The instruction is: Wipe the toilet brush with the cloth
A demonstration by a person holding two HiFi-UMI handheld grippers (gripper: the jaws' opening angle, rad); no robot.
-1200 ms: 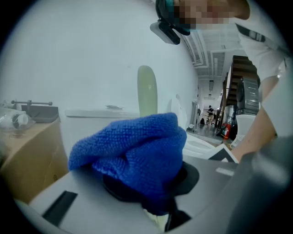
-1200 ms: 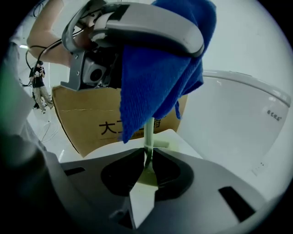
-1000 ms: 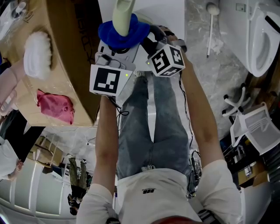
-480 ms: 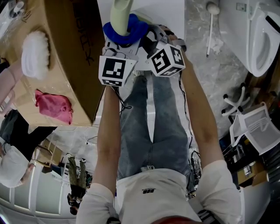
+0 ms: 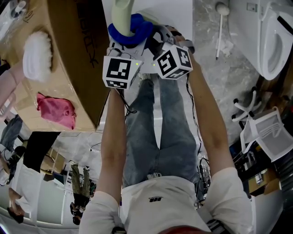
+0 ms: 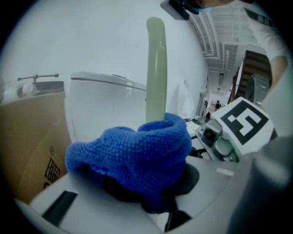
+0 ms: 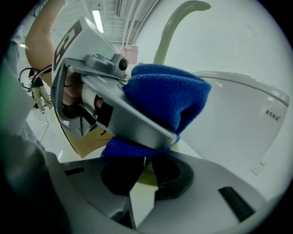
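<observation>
Up at the top of the head view, above the person's legs in blue jeans [image 5: 158, 132], two hand-held tools sit close together. The left gripper [image 5: 127, 45] is squeezed tight on a soft, fuzzy blue cloth [image 5: 143, 28]. The cloth is bunched up and wrapped around the long, pale green plastic handle of the toilet brush [image 5: 122, 13]. Only the handle shows, and it sticks out of the cloth like a stick. The right gripper [image 5: 155, 40] sits just beside the left one, under the cloth.

Seen from the left gripper view, the cloth [image 6: 137, 155] fills the space between the jaws, and the handle [image 6: 155, 73] pokes straight up behind it. Seen from the right gripper view, the jaws pinch the pale green handle just under the cloth [image 7: 169, 98]. Higher up, the handle [image 7: 176, 27] bends over. A shiny white toilet [image 6: 100, 105] stands behind it all.

Off to the left in the head view is a big brown cardboard box [image 5: 68, 55]. A fluffy white thing [image 5: 37, 55] and a crumpled pink rag [image 5: 57, 109] lie on top of it.
</observation>
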